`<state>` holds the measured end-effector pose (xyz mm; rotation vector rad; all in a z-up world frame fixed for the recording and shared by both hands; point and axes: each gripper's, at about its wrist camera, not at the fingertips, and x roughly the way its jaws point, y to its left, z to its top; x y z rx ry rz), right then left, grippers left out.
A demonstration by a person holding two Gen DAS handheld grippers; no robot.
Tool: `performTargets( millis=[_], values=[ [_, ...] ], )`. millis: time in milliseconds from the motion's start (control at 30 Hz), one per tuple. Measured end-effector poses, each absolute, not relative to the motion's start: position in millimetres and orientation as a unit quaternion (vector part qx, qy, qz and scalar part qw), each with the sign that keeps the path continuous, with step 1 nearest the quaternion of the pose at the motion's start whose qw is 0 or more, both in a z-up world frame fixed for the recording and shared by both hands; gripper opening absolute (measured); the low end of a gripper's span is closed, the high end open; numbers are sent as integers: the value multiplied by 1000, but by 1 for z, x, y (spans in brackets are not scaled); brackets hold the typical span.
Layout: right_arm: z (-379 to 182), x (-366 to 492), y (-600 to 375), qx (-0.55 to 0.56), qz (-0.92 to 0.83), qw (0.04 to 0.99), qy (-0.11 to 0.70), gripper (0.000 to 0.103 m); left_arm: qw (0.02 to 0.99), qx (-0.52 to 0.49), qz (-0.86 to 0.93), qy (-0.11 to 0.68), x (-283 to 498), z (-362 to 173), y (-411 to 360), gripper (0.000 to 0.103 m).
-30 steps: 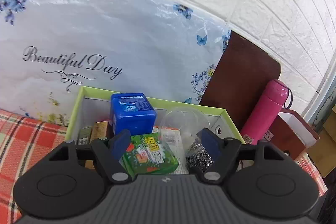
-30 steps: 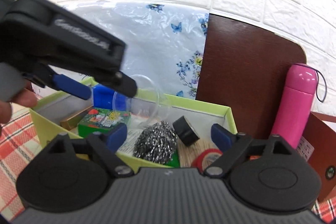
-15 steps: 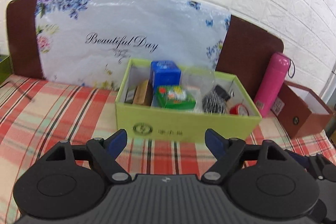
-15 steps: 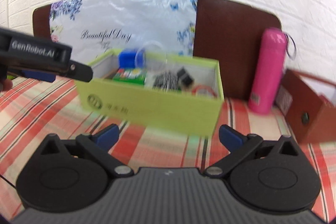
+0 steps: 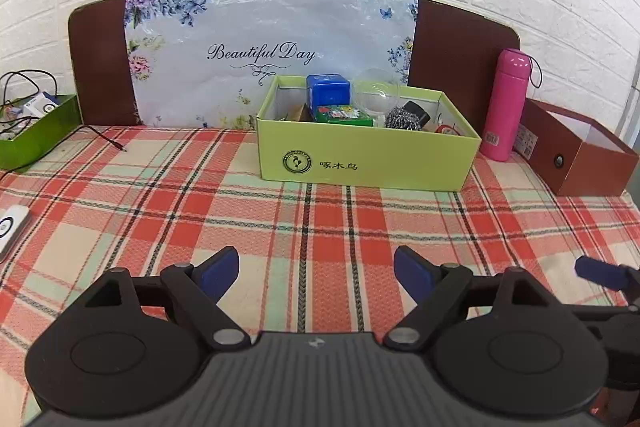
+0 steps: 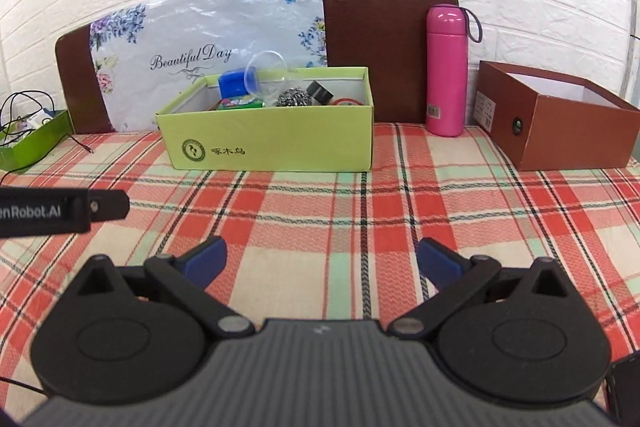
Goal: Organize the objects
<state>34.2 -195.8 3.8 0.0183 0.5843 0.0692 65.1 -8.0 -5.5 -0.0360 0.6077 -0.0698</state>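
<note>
Green box (image 5: 368, 163), on the plaid cloth (image 5: 320, 227): holds blue cube (image 5: 328, 93), clear bowl (image 5: 375, 93), steel scourer (image 5: 402, 118), green packet (image 5: 344, 115). Left gripper (image 5: 316, 267), right gripper (image 6: 322, 259): in front of the box, apart from it, jaws wide, empty; the left's have just been opening. Judged complete; nothing loose lies near the box.

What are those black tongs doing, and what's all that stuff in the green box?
A person holds one pair of tongs in each hand to tidy things up. Right now both the left tongs and the right tongs are open and empty, hanging over the checked tablecloth, away from the light green box. The left tongs' jaws have just been opening, with nothing between them. The box already holds a blue cube, a clear cup, a green packet and a metal scrubber.
</note>
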Motion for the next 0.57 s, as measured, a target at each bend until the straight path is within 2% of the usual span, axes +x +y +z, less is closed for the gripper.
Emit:
performTargets(
  millis=[567],
  values=[
    [6,14,-186,1,27,959,283,103,951,-11,-17,309,46,-4,-4,88]
  ],
)
